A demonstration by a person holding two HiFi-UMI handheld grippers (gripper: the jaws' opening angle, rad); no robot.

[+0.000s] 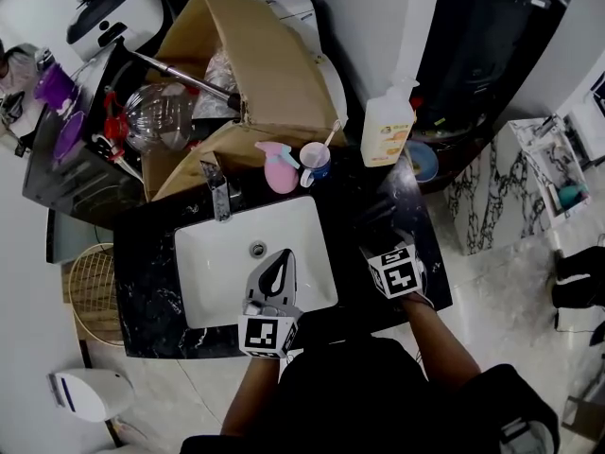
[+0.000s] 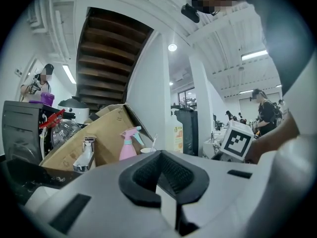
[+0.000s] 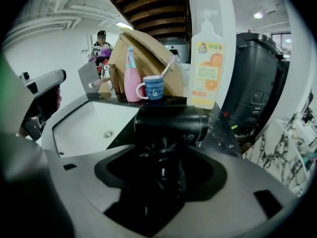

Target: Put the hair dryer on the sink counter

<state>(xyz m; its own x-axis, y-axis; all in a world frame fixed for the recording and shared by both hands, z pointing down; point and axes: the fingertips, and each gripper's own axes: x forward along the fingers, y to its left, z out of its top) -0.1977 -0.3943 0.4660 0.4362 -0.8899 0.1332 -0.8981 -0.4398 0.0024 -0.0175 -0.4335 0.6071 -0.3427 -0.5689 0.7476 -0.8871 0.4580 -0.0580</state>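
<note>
A black hair dryer (image 3: 171,124) shows in the right gripper view, its barrel lying crosswise just ahead of the jaws. My right gripper (image 3: 158,178) is shut on its handle, where dark cord is bunched. In the head view this gripper (image 1: 383,246) is over the black sink counter (image 1: 151,272), right of the white basin (image 1: 213,263); the dryer is hard to pick out against the dark stone. I cannot tell whether the dryer touches the counter. My left gripper (image 1: 278,269) hangs over the basin's front edge, shut and holding nothing (image 2: 163,178).
Behind the basin are a chrome faucet (image 1: 217,189), a pink spray bottle (image 1: 279,170), a blue mug (image 1: 315,162) and an orange-labelled pump bottle (image 1: 388,130). A large cardboard box (image 1: 265,64) leans at the back. A wire basket (image 1: 95,287) sits left of the counter.
</note>
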